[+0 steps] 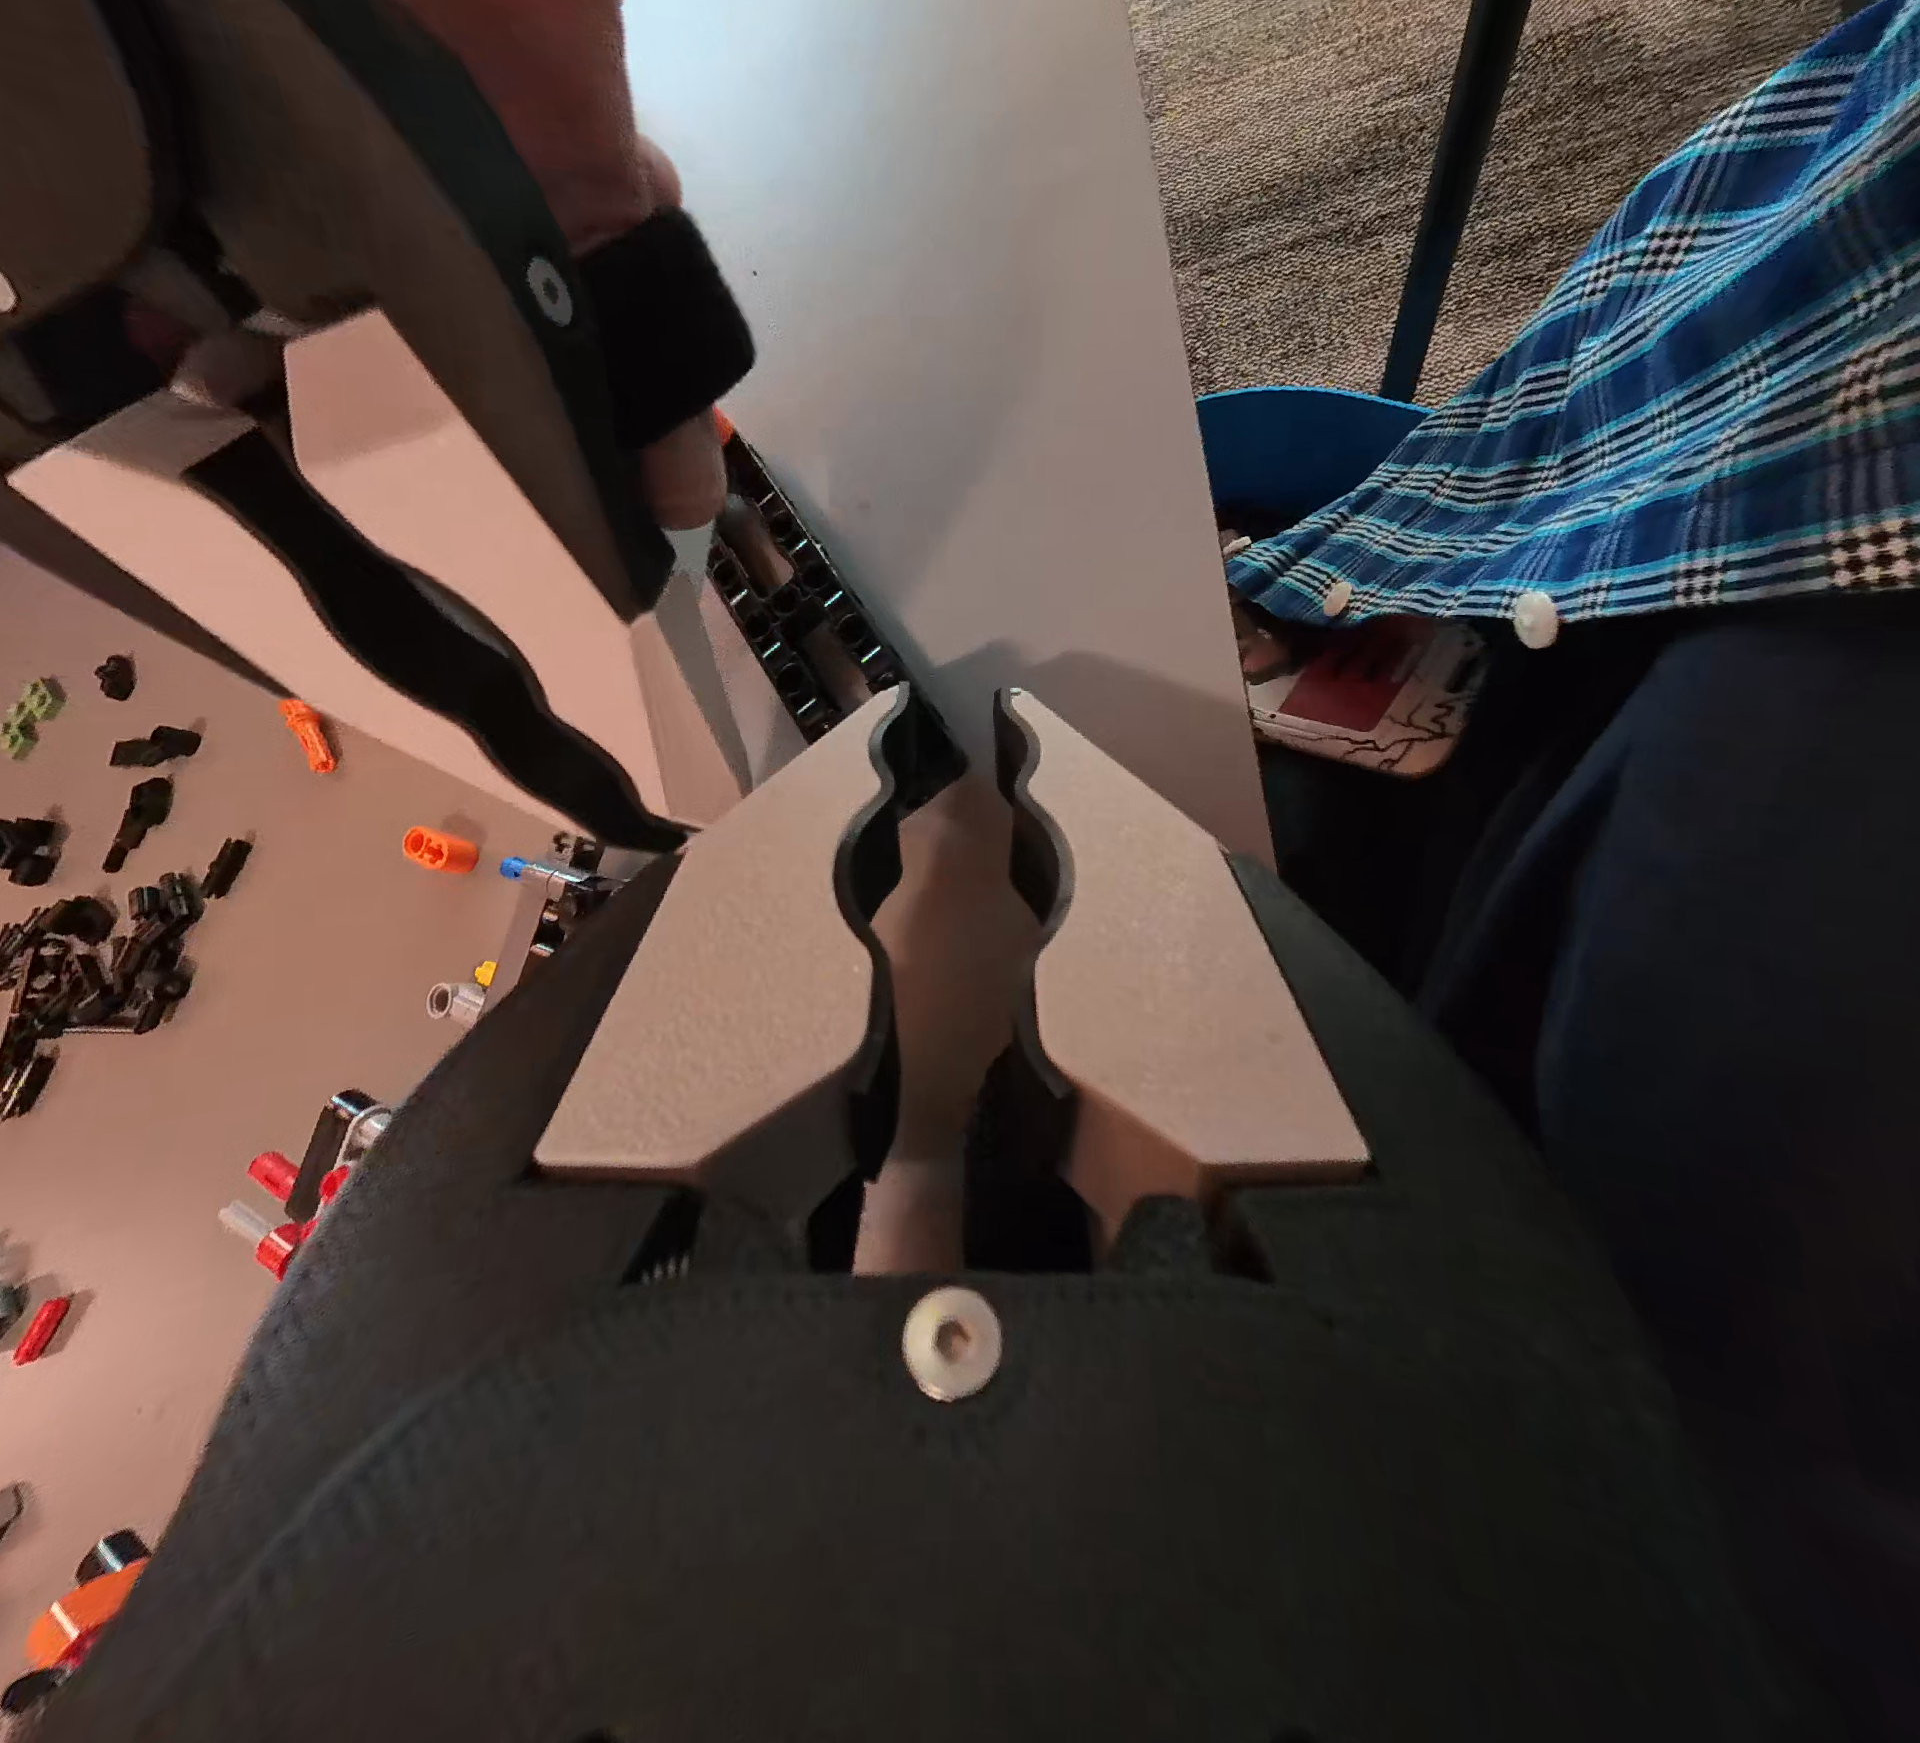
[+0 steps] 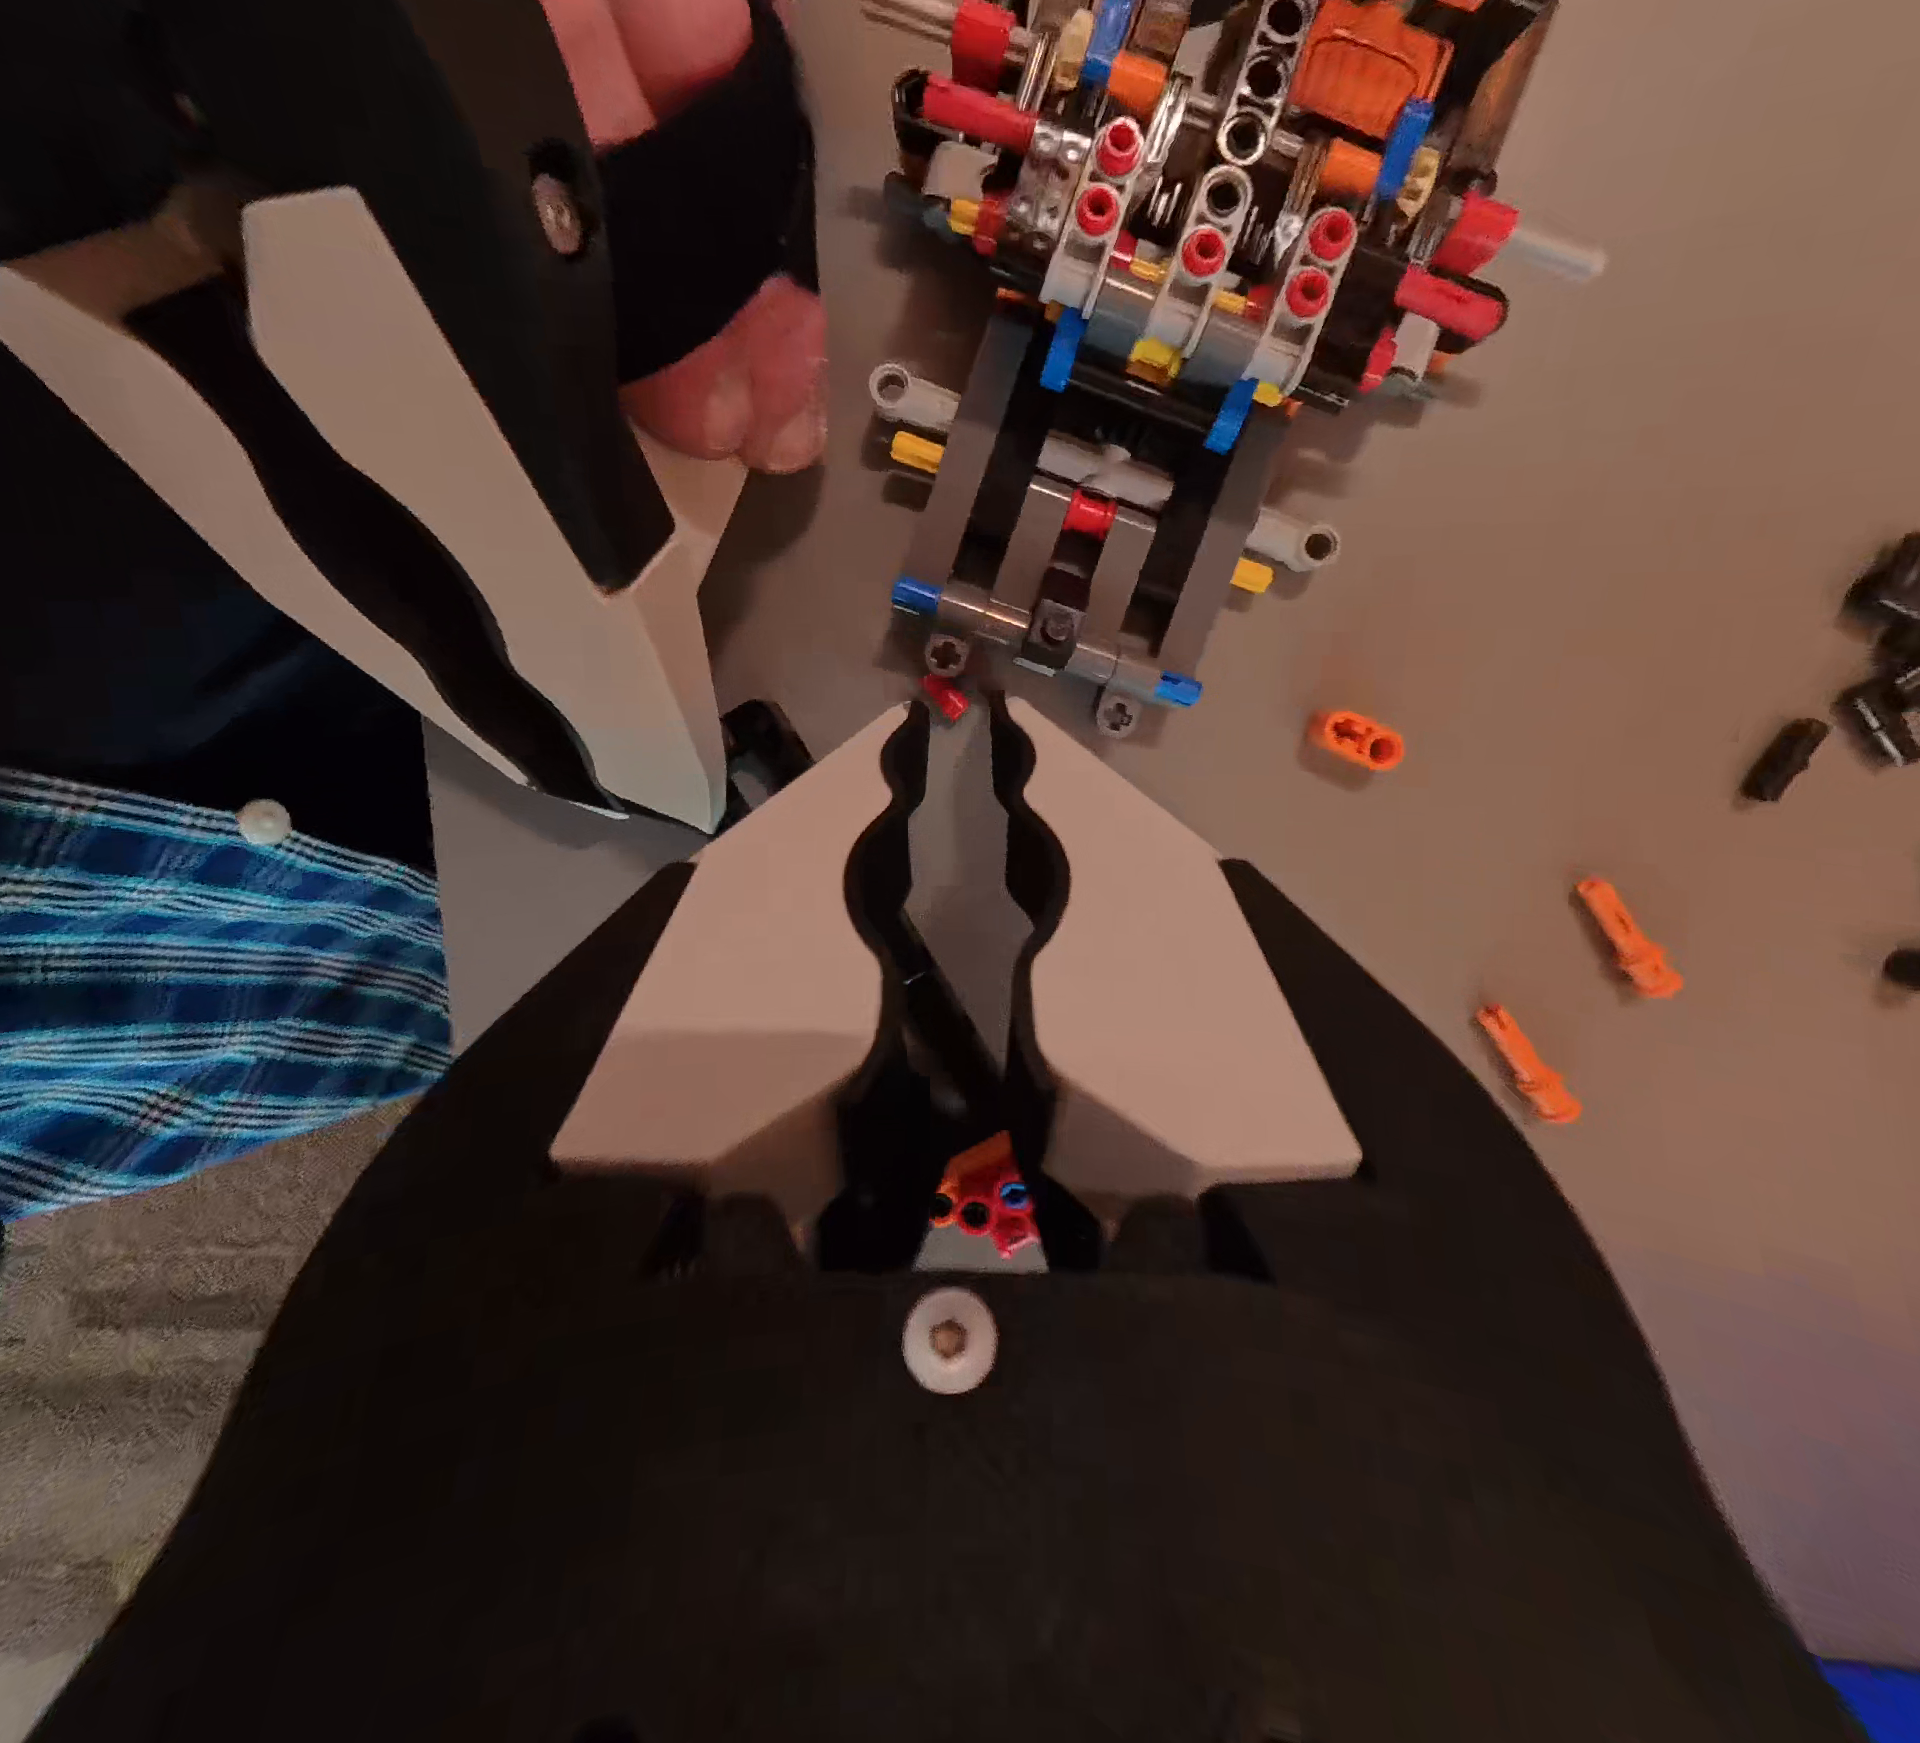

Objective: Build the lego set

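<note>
A black perforated lego frame (image 1: 800, 623) hangs over the white table near its edge. My left gripper (image 1: 954, 711) is shut on its near end. In the right wrist view the frame (image 2: 925, 976) runs slantwise under my right gripper (image 2: 958, 708); its far end carries orange and red pins (image 2: 987, 1194). The right jaws stand nearly closed with a small red piece (image 2: 945, 696) at the tips, just in front of the large multicoloured assembly (image 2: 1143, 322). The left gripper (image 2: 665, 810) is at the left.
Loose parts lie on the table: an orange connector (image 2: 1356, 743), orange pins (image 2: 1626, 940), black pieces (image 2: 1881, 654), a black pile (image 1: 94, 955), red pins (image 1: 275, 1174). The table edge (image 1: 1195, 446) is close, with carpet, a blue bin (image 1: 1299, 436) and a plaid shirt (image 1: 1662, 394) beyond. Left tips to right tips: about 6 cm. The right tips stand about 6 cm off the orange connector (image 2: 1356, 743). Look for it in the left wrist view (image 1: 427, 836) too.
</note>
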`<action>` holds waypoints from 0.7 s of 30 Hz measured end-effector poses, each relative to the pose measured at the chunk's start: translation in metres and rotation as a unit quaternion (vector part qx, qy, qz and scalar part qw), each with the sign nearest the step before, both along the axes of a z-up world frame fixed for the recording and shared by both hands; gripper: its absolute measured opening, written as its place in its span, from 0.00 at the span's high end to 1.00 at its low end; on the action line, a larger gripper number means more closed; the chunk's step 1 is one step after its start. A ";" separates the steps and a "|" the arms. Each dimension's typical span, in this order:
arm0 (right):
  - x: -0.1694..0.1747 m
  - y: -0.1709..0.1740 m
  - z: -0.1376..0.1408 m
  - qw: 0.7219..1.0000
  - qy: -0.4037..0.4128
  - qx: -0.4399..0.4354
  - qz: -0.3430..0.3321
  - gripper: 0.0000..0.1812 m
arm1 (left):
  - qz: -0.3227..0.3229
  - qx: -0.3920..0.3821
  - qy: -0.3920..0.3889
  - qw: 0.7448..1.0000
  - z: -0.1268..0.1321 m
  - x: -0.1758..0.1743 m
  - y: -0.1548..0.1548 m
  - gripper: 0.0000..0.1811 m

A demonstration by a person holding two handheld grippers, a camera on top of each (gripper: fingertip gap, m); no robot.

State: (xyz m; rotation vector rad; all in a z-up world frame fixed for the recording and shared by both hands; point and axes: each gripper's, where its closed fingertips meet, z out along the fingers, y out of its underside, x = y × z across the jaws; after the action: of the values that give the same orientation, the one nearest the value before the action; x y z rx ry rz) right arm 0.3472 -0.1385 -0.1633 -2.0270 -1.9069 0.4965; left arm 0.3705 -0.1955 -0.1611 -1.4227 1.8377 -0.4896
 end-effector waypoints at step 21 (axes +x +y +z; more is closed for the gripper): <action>-0.005 -0.003 0.001 1.000 0.027 -0.007 0.014 0.92 | 0.009 -0.007 0.000 1.000 0.001 -0.012 -0.007 0.91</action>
State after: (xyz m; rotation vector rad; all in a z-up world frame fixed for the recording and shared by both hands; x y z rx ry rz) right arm 0.3421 -0.1420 -0.1624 -1.9765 -1.9067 0.5672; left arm 0.3587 -0.2024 -0.1602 -1.4476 1.8240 -0.4937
